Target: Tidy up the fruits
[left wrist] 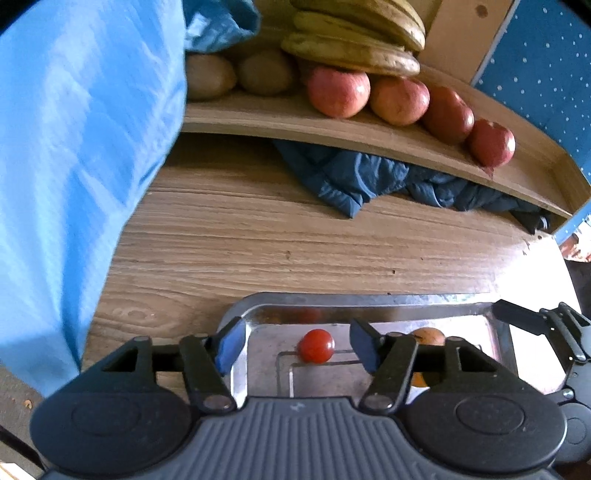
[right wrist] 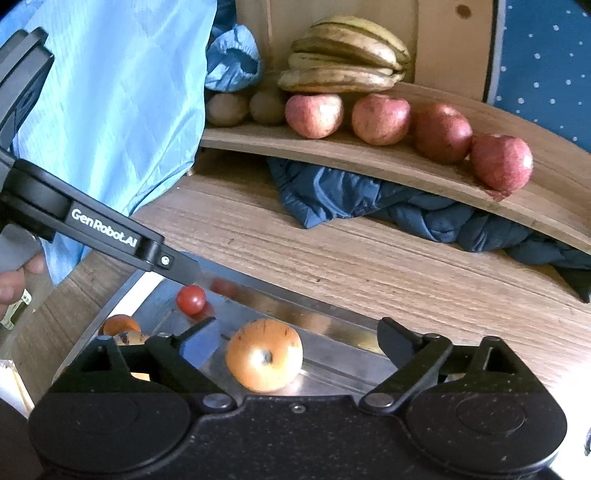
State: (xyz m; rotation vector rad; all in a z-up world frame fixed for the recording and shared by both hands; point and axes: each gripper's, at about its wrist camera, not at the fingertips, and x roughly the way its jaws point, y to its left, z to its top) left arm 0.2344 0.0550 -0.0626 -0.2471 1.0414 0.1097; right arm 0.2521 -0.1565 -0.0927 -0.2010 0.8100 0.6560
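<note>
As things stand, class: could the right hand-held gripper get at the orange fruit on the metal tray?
Probably yes: the right hand-held gripper stands open around the orange fruit on the metal tray, with nothing between them.

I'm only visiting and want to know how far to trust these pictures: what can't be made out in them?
- Orange fruit, left view: mostly behind the left tongs.
- Fruit at the tray edge, right view: cut off by the right tongs; kind unclear.
- Bananas, left view: top cut by the frame.
- Shelf's left end, both views: behind a blue sleeve.
</note>
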